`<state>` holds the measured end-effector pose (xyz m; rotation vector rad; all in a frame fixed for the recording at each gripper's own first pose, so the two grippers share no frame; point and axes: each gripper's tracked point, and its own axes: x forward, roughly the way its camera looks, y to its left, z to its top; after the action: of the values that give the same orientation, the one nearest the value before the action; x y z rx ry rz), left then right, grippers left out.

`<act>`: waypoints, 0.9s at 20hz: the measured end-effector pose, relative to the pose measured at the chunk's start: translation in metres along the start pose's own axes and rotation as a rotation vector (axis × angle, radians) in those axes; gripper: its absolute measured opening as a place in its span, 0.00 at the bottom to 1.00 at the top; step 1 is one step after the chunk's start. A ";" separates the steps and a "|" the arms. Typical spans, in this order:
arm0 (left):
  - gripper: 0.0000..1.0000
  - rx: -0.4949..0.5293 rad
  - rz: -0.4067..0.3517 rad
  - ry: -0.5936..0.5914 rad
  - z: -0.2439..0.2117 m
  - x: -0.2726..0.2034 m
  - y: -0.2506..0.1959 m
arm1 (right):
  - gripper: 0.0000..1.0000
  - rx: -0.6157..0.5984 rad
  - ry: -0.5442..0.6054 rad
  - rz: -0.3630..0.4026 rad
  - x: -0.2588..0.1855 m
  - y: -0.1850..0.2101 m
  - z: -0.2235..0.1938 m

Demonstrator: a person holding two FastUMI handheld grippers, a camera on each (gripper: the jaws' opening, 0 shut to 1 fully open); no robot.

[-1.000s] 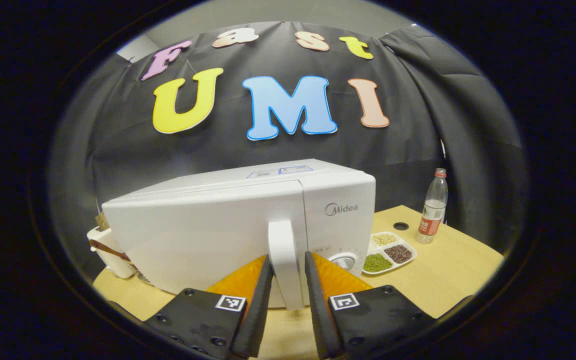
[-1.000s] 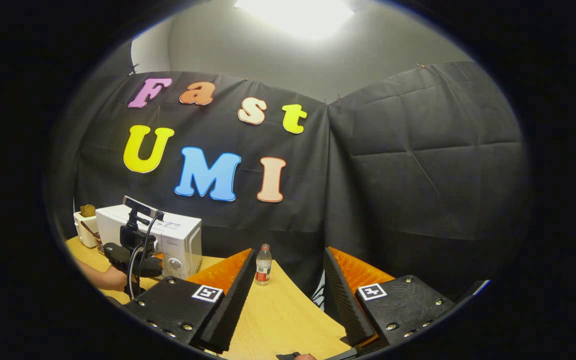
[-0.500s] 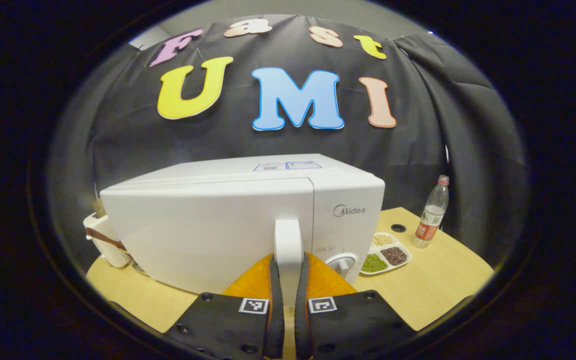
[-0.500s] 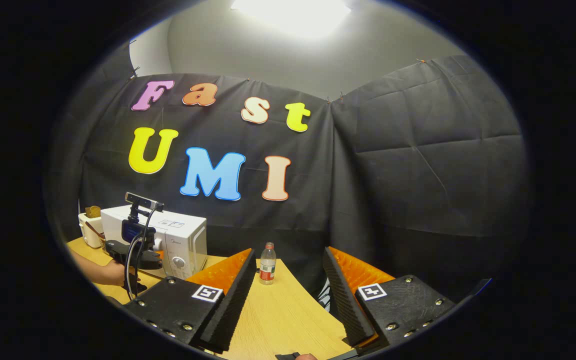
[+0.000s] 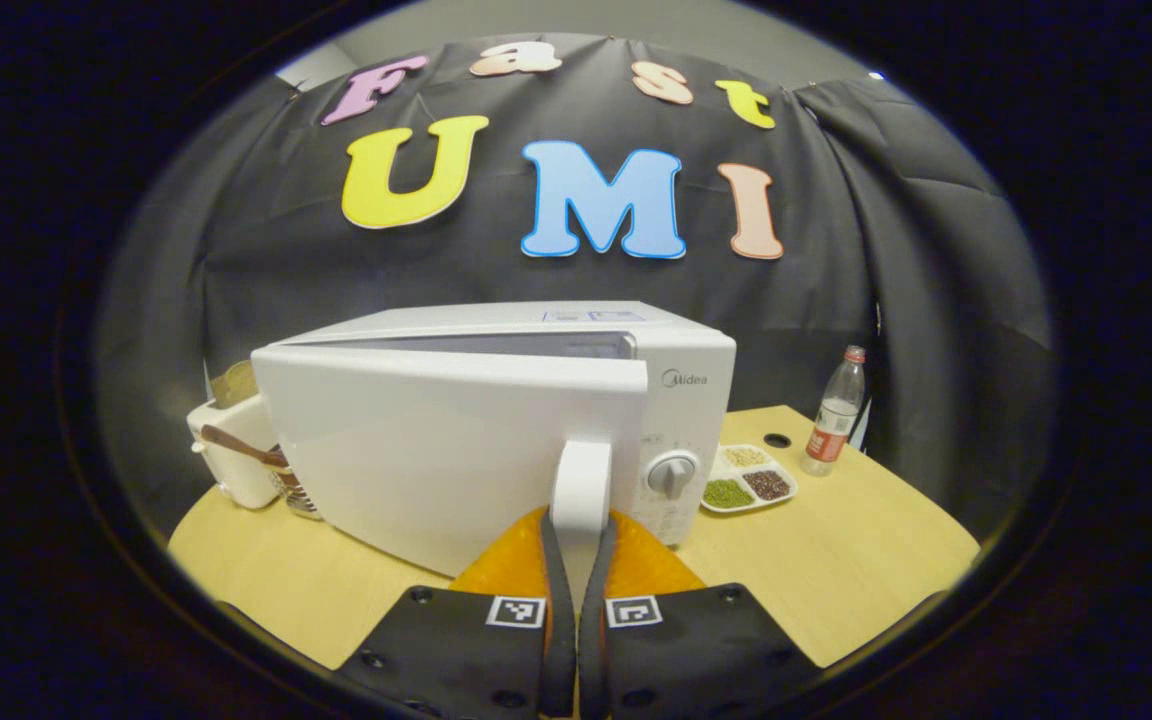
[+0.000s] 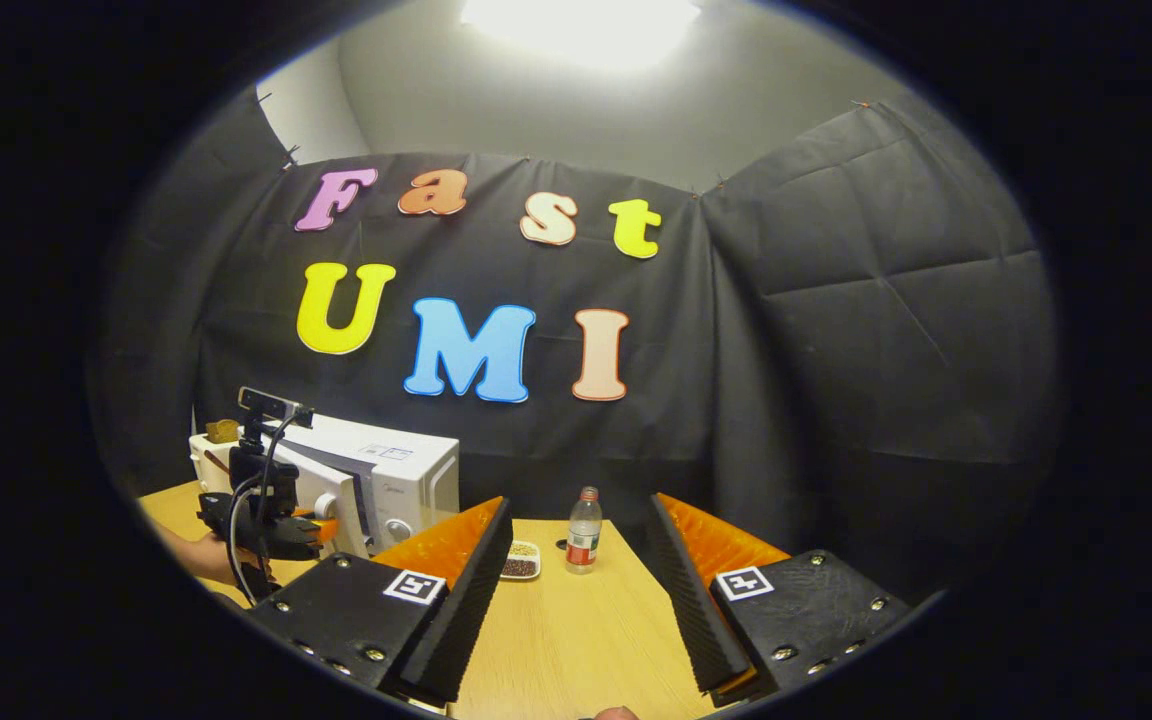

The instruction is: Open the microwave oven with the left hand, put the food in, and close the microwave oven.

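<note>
I see the microwave oven (image 5: pixel 496 440), a white box sitting toward the left of the desk (image 5: pixel 836 560), its door (image 5: pixel 436 450) swung a little way out from the body so a dark gap shows along the top edge. The door's upright white handle (image 5: pixel 581 485) is right in front of me, and my left claw (image 5: pixel 568 560) is clamped on it, both fingers pressing its sides near the lower end. A round dial (image 5: pixel 671 472) sits on the control panel just right of the handle. From the right gripper view I catch the microwave oven (image 6: pixel 376 485) side-on with the door ajar, and a hand (image 6: pixel 198 555) holding the left claw at it. To the right of the oven lies a white divided tray (image 5: pixel 746 487) with green, dark and pale grains, the food. Beyond it stands a clear bottle (image 5: pixel 832 412) with a red label. Behind the oven's left end is a white container (image 5: pixel 236 460). My right claw (image 6: pixel 576 590) hangs wide apart over the desk, gripping nothing.
</note>
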<state>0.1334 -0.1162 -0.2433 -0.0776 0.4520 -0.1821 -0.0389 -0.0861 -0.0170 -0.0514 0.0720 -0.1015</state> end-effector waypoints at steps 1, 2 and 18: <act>0.08 -0.002 0.000 -0.002 -0.001 -0.008 0.004 | 0.83 0.012 -0.004 0.031 0.002 0.010 0.000; 0.09 -0.007 -0.001 -0.001 -0.004 -0.016 0.008 | 0.83 0.019 -0.007 0.062 0.004 0.020 0.001; 0.16 -0.019 0.100 0.037 -0.045 -0.143 0.105 | 0.83 0.032 -0.040 0.375 0.028 0.156 0.010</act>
<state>0.0042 0.0126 -0.2344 -0.0702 0.4930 -0.0814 0.0050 0.0669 -0.0173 -0.0077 0.0395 0.2729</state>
